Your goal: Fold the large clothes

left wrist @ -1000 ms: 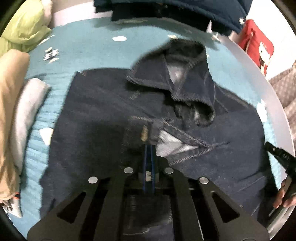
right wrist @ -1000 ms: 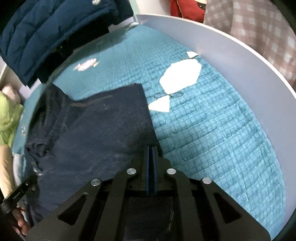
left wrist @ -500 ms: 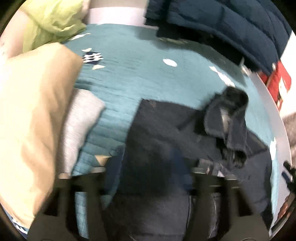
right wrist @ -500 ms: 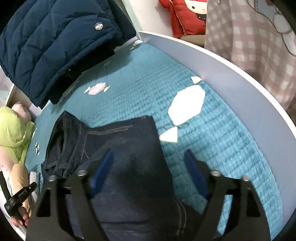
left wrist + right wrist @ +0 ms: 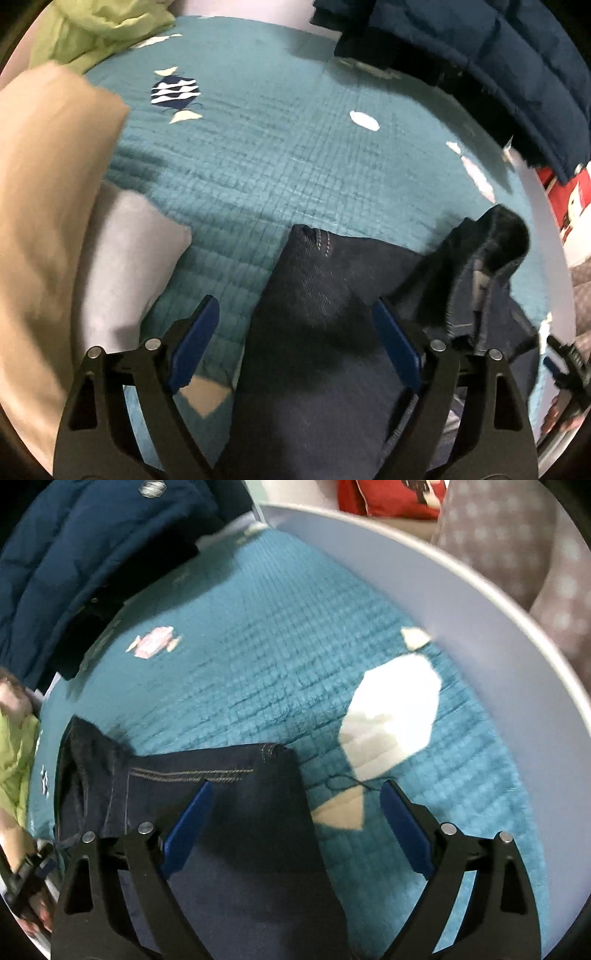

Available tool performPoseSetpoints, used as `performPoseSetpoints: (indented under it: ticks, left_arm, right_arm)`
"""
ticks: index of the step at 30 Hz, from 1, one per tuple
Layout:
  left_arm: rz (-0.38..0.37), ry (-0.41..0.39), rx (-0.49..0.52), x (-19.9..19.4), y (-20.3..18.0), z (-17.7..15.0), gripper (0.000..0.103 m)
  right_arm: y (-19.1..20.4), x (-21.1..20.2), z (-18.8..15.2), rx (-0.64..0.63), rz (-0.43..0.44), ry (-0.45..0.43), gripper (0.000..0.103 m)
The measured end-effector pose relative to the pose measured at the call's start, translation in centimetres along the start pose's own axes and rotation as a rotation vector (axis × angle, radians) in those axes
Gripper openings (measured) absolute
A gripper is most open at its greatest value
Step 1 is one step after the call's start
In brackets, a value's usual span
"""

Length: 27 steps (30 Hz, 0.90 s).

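Note:
Dark blue jeans (image 5: pixel 325 332) lie folded on the teal quilt (image 5: pixel 280 147), with a bunched part (image 5: pixel 480 266) sticking up at the right. My left gripper (image 5: pixel 293 332) is open above the folded edge, holding nothing. In the right wrist view the jeans (image 5: pixel 229 812) show a stitched hem and a corner (image 5: pixel 277 749). My right gripper (image 5: pixel 295 812) is open above that corner, holding nothing. The other gripper shows at each view's edge (image 5: pixel 565 362).
Beige (image 5: pixel 44 221) and grey (image 5: pixel 122 258) folded clothes and a green garment (image 5: pixel 96 29) lie at the left. A navy puffer jacket (image 5: pixel 81 554) hangs at the back. A pale raised rim (image 5: pixel 461 602) bounds the quilt on the right, with a red cushion (image 5: pixel 384 498) beyond.
Both grippers were shut on the jeans; they have opened, let go of the denim and pulled back and up. The jeans now lie folded on the quilt.

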State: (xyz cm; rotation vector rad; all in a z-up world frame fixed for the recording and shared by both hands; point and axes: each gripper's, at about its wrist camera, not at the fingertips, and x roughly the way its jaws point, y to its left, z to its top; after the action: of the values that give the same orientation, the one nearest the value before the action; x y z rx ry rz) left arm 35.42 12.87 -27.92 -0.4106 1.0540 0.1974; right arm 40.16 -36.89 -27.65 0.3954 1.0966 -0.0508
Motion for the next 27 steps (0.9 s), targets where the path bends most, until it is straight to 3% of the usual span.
performPoseSetpoints:
  ticks: [3,7,13,15,16,18,20,21,23,27]
  left_arm:
    - [0.044,0.006,0.026,1.4,0.0,0.5,0.085]
    - [0.033,0.015,0.017,2.8,0.3,1.1,0.085]
    - [0.071,0.002,0.062,4.1,-0.4,1.6,0.084]
    - [0.067,-0.009,0.090,4.3,-0.8,1.6,0.071]
    - [0.063,-0.021,0.117,4.2,-1.1,1.4,0.067]
    - [0.047,-0.040,0.167,4.0,-1.9,1.2,0.045]
    - [0.083,-0.061,0.219,3.8,-2.9,0.8,0.038]
    - [0.104,-0.069,0.239,3.8,-3.3,0.6,0.035]
    - [0.121,-0.078,0.253,3.7,-3.7,0.3,0.026]
    - [0.091,-0.081,0.205,2.7,-3.2,0.3,0.017]
  right_arm:
    - [0.0,1.1,0.7,0.028,0.013,0.000,0.088]
    - [0.2,2.1,1.2,0.058,0.018,0.015,0.088]
    - [1.7,2.7,1.2,-0.001,0.000,0.010,0.088]
    - [2.5,3.0,1.0,-0.051,-0.045,0.004,0.084]
    - [2.7,3.2,0.8,-0.070,-0.079,-0.001,0.077]
    - [3.0,3.3,0.4,-0.084,-0.128,-0.015,0.071]
    - [2.9,3.0,0.1,-0.051,-0.151,-0.024,0.063]
    - [3.0,2.9,0.0,-0.047,-0.157,-0.024,0.054]
    - [3.2,2.5,-0.2,-0.048,-0.125,-0.023,0.024]
    - [3.8,1.7,-0.6,-0.075,-0.154,-0.055,0.015]
